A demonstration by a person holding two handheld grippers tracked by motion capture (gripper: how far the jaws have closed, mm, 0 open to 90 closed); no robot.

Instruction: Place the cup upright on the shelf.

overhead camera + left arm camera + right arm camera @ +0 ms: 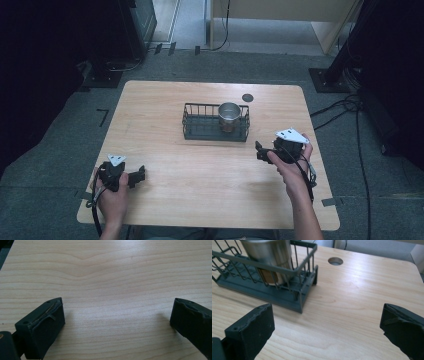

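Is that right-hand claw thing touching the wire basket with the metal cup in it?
Apart. In the right gripper view, bare table lies between the open jaws of the right gripper and the basket holding the cup.

Both hand-held grippers, left gripper [141,175] and right gripper [258,150], have jaws (2 each) spread wide.

1. Left tool [141,175]: black body, grey three-cornered top plate, black trailing cable.
2. Right tool [258,149]: black body, pale triangular plate, black cable.
3. Jaws: black rectangular blocks with small screw holes.
4. Forearms: bare, sleeveless.
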